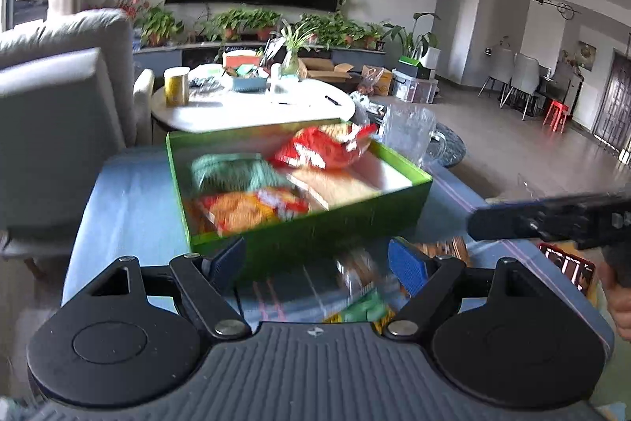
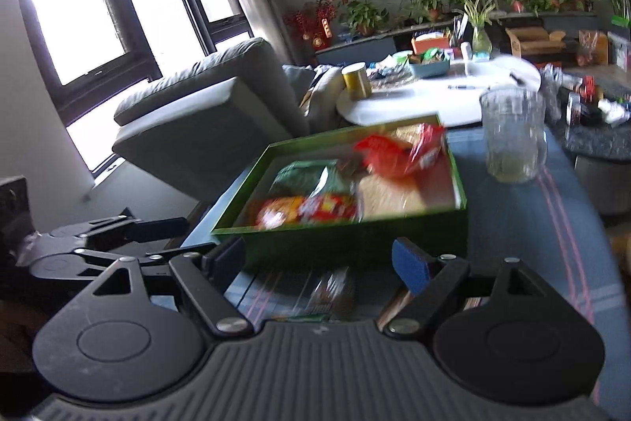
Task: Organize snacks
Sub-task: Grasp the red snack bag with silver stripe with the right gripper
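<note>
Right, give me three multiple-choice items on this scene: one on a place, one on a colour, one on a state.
1. Where does the clear glass mug stand?
A. inside the box
B. on the blue cloth, right of the box
C. on the sofa

2. What colour is the open cardboard box holding the snack packets?
A. green
B. white
C. brown

3. How are the left tool and right tool?
A. both open
B. both shut
C. one clamps a packet

Key: 1 B, the mug sits on the cloth beside the box; 2 A, its walls are green; 3 A, each wrist view shows the fingers spread with nothing gripped.
</note>
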`<state>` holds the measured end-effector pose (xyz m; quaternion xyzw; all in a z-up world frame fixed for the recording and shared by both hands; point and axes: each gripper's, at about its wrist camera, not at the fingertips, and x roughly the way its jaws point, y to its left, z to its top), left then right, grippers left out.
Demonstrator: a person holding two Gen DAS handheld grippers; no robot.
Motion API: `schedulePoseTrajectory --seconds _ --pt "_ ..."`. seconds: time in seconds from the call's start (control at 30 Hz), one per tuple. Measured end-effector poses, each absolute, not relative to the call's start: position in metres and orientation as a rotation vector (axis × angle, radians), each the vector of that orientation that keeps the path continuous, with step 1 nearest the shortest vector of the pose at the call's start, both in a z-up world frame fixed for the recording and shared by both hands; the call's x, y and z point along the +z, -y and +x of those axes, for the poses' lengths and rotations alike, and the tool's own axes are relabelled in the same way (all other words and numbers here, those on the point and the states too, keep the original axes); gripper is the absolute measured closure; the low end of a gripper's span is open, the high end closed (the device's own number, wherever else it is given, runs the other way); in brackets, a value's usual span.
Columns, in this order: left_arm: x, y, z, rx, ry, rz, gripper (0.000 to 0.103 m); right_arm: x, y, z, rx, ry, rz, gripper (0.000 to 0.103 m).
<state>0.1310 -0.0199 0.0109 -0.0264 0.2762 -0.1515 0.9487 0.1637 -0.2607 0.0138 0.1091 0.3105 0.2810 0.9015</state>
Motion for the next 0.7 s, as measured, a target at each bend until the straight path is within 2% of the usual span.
schedulePoseTrajectory --seconds 0.37,0.7 --pt "-0.009 0.013 0.092 -0.301 -0.601 -0.152 0.026 -0.01 0.257 0.1 0.675 -0.763 0.218 0.036" --pt "-0.02 0.023 0.07 -0.328 -0.628 -0.151 0.026 -0.036 0.259 0.082 0.648 -0.917 0.244 0.037"
